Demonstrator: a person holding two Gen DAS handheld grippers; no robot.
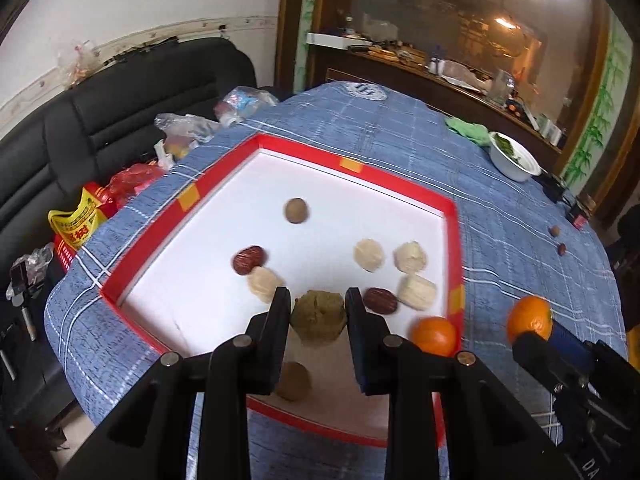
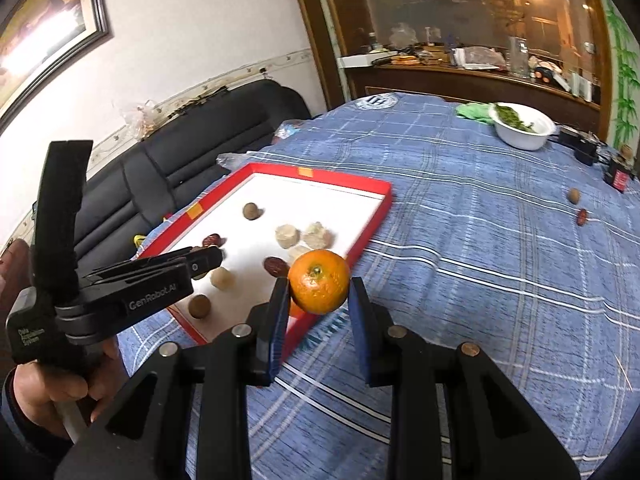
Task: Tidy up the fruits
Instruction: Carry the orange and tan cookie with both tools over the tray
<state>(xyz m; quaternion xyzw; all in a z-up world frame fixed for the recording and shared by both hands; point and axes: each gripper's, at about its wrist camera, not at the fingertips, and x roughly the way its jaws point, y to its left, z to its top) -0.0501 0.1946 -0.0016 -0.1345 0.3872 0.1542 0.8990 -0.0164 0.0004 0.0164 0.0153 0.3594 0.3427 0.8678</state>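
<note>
Left gripper (image 1: 318, 300): pinching greenish lump (image 1: 319, 317) over red tray (image 1: 188, 199).
Right gripper (image 2: 319, 290): clamps orange (image 2: 319, 282) at tray's near corner.
Next: likely set both inside tray.

A white bowl (image 2: 522, 126) of greens sits on the blue plaid tablecloth (image 2: 460, 240); green cloth (image 2: 474, 111) just beside the bowl; black sofa (image 2: 192, 152) beyond the tablecloth's edge.

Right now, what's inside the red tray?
The red tray holds two brown round fruits, two dark red dates, four pale lumps and one orange. The left tool grips a greenish lump and covers some of the near floor.
</note>
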